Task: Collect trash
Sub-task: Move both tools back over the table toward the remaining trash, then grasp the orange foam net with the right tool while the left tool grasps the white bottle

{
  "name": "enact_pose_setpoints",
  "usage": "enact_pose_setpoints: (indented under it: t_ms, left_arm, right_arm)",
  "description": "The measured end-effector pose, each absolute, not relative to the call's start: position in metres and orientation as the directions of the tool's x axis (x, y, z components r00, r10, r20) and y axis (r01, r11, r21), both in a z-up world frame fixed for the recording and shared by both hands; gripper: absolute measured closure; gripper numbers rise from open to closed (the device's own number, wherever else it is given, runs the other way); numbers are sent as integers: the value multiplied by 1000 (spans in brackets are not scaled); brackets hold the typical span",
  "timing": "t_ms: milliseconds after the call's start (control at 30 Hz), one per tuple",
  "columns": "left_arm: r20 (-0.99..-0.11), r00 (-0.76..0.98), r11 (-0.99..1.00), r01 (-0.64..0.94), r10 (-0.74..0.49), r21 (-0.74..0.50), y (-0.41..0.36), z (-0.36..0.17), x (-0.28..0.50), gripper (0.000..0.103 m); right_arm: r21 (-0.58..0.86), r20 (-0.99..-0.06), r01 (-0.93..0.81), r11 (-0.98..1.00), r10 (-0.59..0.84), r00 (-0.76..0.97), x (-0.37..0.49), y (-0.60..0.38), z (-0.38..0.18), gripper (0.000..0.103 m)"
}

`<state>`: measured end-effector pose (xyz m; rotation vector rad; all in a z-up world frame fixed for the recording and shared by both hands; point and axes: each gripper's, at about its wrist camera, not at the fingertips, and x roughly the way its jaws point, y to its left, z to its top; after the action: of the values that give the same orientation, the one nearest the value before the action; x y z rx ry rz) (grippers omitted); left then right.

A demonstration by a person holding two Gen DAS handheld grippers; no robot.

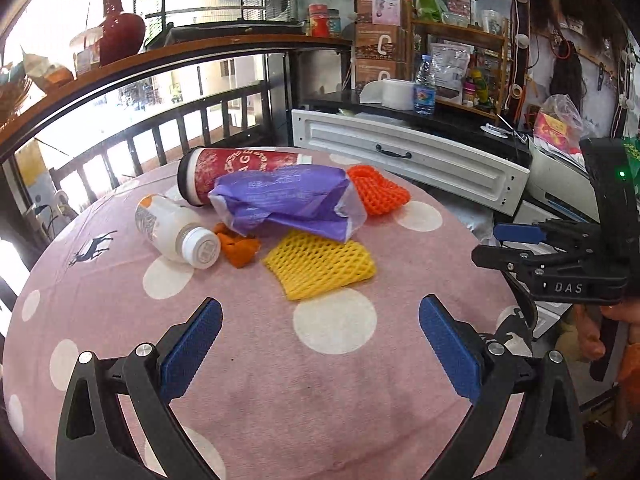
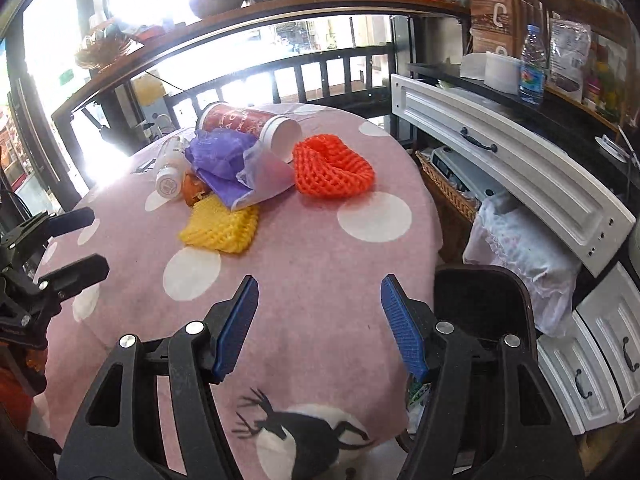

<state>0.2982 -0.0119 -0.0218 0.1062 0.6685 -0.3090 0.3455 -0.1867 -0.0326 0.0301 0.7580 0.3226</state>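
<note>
Trash lies in a heap on the pink dotted tablecloth [image 1: 320, 380] [image 2: 340, 280]. There is a red paper cup [image 1: 240, 168] [image 2: 236, 118] on its side, a purple plastic bag [image 1: 280, 200] [image 2: 224, 156], a white bottle [image 1: 172, 228] [image 2: 170, 184], orange peel [image 1: 240, 250], a yellow foam net [image 1: 320, 264] [image 2: 220, 226] and an orange foam net [image 1: 378, 190] [image 2: 332, 168]. My left gripper [image 1: 320, 320] is open and empty, just short of the yellow net. My right gripper [image 2: 320, 304] is open and empty over the near table; it also shows in the left wrist view [image 1: 520, 244].
A white drawer front [image 1: 408, 160] [image 2: 512, 152] leans beside the table on the right. A wicker basket [image 2: 448, 188] and a white bag [image 2: 520, 248] sit below it. A dark chair back [image 2: 480, 296] stands at the table's right edge. Shelves and a railing are behind.
</note>
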Motion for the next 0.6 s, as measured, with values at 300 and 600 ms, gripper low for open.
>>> enact_pose_setpoints:
  t_ms: [300, 600]
  left_arm:
    - [-649, 730, 969, 243, -216, -49, 30, -31, 314, 6]
    - [-669, 725, 984, 164, -164, -63, 62, -34, 327, 6]
  right_arm:
    - [13, -715, -290, 957, 212, 666, 424, -153, -32, 39]
    - [-46, -765, -284, 958, 149, 626, 488, -135, -47, 45]
